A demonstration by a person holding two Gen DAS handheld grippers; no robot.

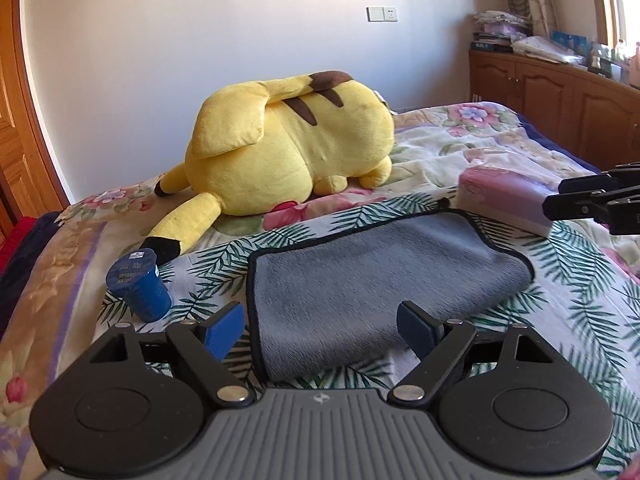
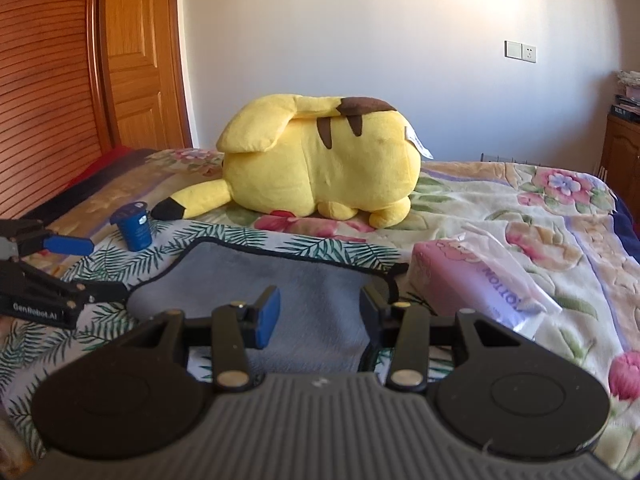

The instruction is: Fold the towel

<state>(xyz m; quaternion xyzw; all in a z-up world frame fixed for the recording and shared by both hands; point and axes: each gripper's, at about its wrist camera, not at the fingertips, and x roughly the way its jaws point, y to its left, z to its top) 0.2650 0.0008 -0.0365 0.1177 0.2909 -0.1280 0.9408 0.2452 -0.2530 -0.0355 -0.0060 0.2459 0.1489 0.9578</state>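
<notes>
The grey plush towel with dark piped edging [image 1: 360, 276] lies on the leaf-print cloth [image 1: 224, 256] spread over the near part of the bed, close to its front edge. It looks already doubled at least once: the right side shows a rounded fold with layers stacked. I judge that one fold is done and a further fold, or a final squaring-up, remains.

The left hand-held gripper [image 1: 323, 330] hovers over the towel's near left corner with its blue pads spread wide, holding nothing. The right hand-held gripper [image 2: 320, 312] sits over the towel's near right part, also spread and empty.

Just left of the towel stands a small blue foil-lidded cup [image 1: 139, 286]; to its right lies a pink soft pack of tissues [image 2: 476, 284]; behind, a large yellow plush toy [image 1: 296, 140].

Only the right view shows a tissue protruding from the pack and the wooden door; only the left shows the cupboard under the window.
</notes>
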